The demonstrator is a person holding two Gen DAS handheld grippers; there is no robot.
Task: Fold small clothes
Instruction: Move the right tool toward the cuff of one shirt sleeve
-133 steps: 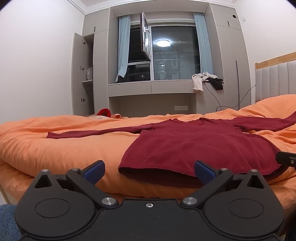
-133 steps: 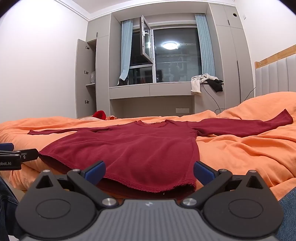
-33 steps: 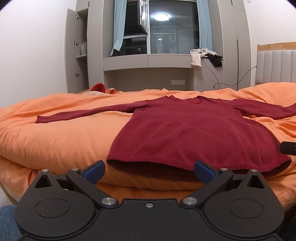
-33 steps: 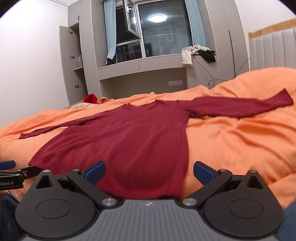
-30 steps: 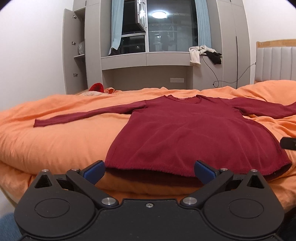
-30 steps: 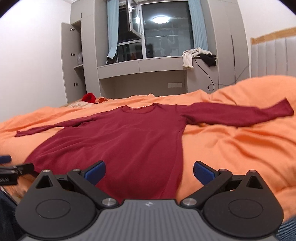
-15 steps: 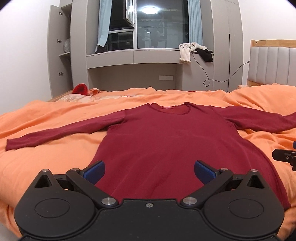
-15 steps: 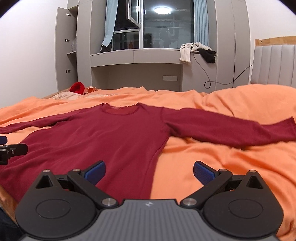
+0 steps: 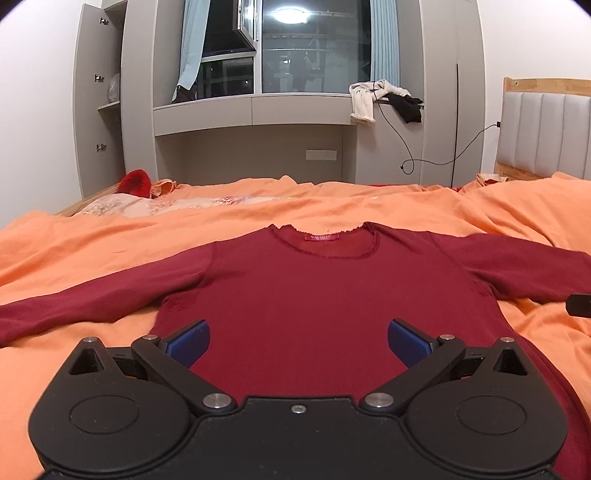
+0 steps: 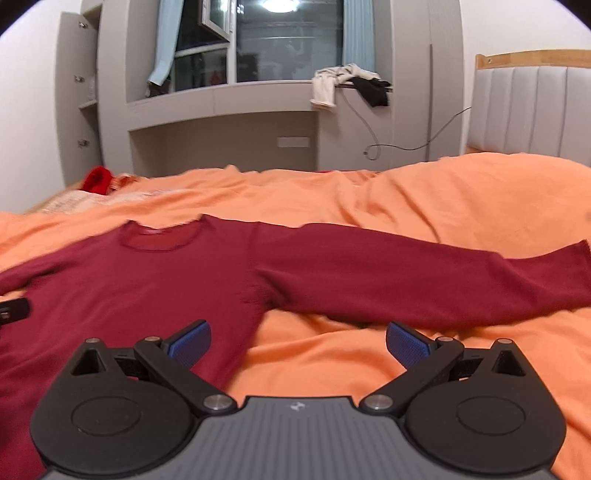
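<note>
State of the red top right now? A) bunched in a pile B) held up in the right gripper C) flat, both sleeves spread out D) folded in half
C: the red top lies flat on the orange duvet with sleeves out to either side, and both the left gripper and the right gripper are open and empty.

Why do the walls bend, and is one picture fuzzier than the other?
Both views bow at the edges from fisheye lenses. The left wrist view is sharp on the red shirt; the right wrist view smears it. The ceiling light glares off the window.
</note>
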